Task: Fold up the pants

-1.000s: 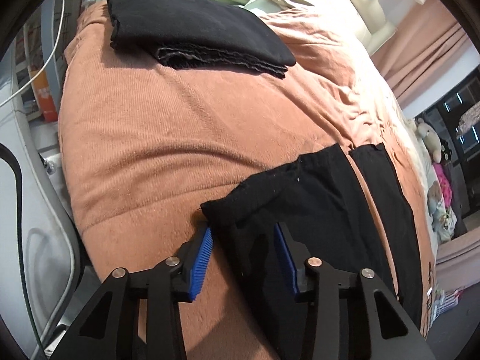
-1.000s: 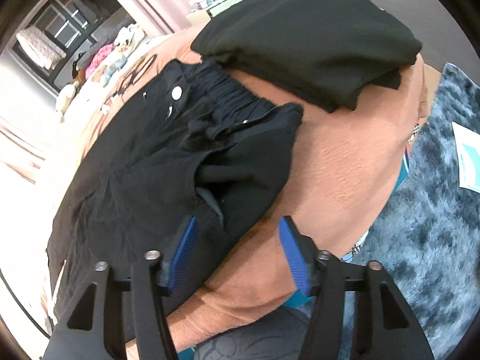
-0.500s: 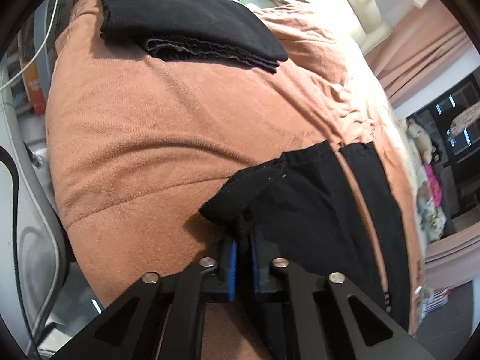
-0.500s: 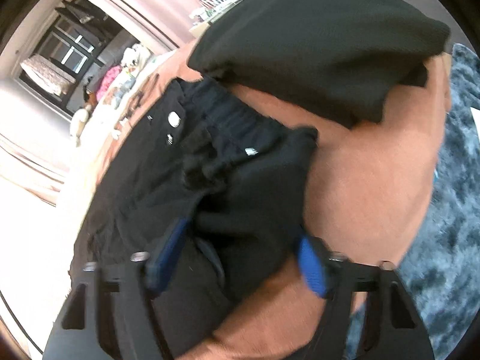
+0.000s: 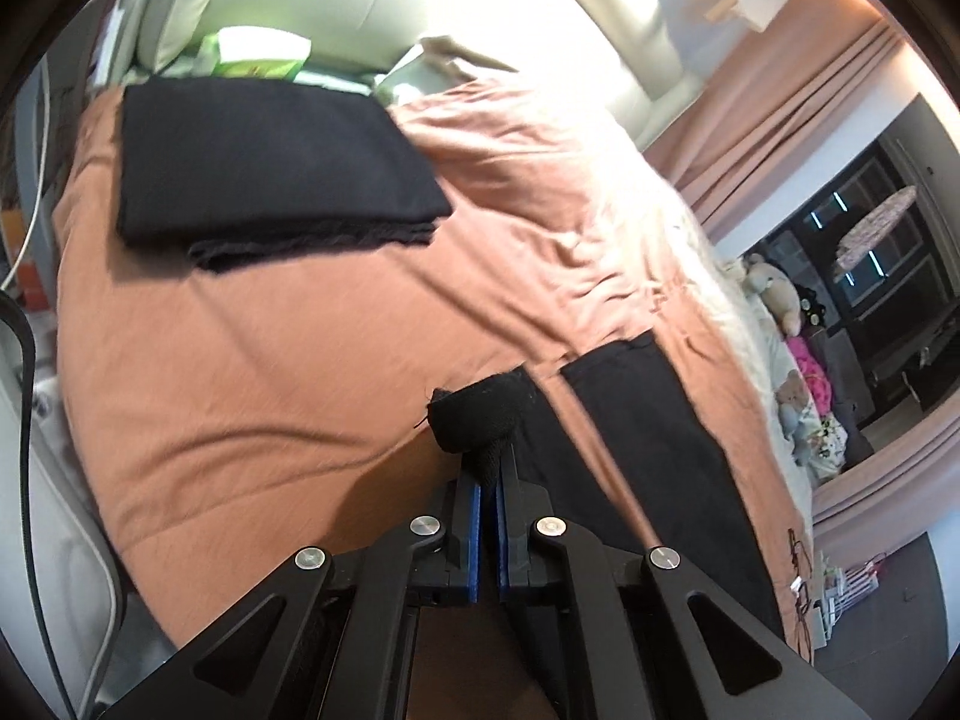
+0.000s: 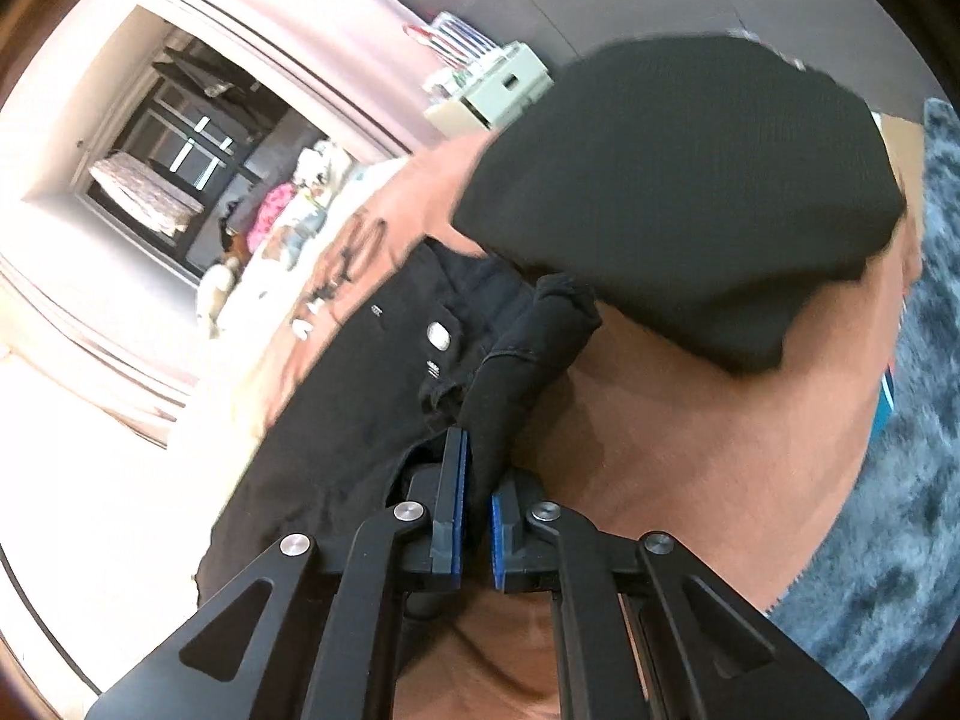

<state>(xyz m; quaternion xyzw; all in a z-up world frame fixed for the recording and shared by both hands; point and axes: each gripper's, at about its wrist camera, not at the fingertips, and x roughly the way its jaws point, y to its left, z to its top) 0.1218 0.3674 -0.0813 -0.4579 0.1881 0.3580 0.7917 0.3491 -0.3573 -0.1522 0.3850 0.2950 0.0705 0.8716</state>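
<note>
A second ago both grippers stood wide open over the black pants; now both have snapped shut on the cloth and lifted it a little off the bed. The left gripper (image 5: pixel 487 474) pinches the corner of a pant leg (image 5: pixel 477 414) between its blue pads, with almost no gap left. The bunched hem sticks up just past the tips. The rest of the pants (image 5: pixel 636 438) lies flat on the orange-brown blanket (image 5: pixel 300 348), running off to the right of the tool.

The right gripper (image 6: pixel 477 468) is squeezed tight on the waist corner (image 6: pixel 522 366) of the same pants. The cloth rises from its pads in a dark fold. A white button (image 6: pixel 439 336) shows on the pants just ahead and to the left of the tips.

A stack of folded black clothes (image 5: pixel 270 168) sits on the blanket far ahead of the left tool. From the right tool that kind of pile (image 6: pixel 678 198) looms close ahead and to the right. A gray shaggy rug (image 6: pixel 900 480) lies on the floor to its right.
</note>
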